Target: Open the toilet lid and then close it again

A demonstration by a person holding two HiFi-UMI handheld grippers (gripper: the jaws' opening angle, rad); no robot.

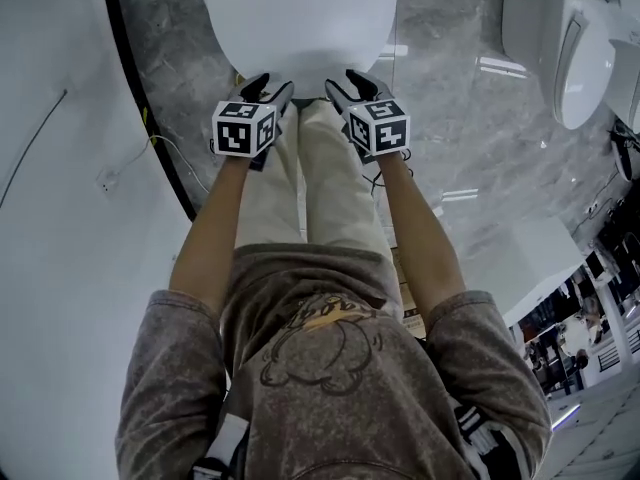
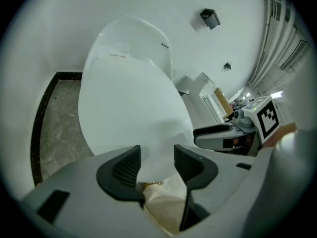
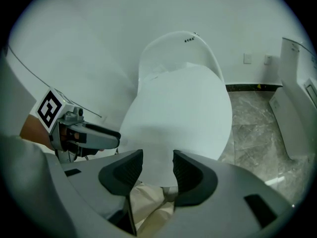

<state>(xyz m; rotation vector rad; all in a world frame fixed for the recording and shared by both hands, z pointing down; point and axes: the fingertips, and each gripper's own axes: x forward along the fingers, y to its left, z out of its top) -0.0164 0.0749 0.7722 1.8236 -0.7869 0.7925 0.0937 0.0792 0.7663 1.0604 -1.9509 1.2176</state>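
Note:
The white toilet lid [image 1: 300,18] lies shut on the bowl, its rounded front edge toward me. My left gripper [image 1: 268,86] and right gripper [image 1: 347,81] sit side by side at that front edge, both pointing steeply down. In the left gripper view the lid [image 2: 129,103] fills the gap between the spread jaws of the left gripper [image 2: 156,160], and its edge ends just past the pads. The right gripper view shows the same: the lid [image 3: 183,113] lies beyond the right gripper [image 3: 157,163]. The pads of both stand apart and press on nothing.
A white wall with a thin cable [image 1: 40,128] runs along the left, edged by a dark floor strip [image 1: 150,118]. Grey marble floor [image 1: 450,88] lies to the right, with another white toilet [image 1: 585,58] further right. The person's beige trousers [image 1: 310,188] are just below the grippers.

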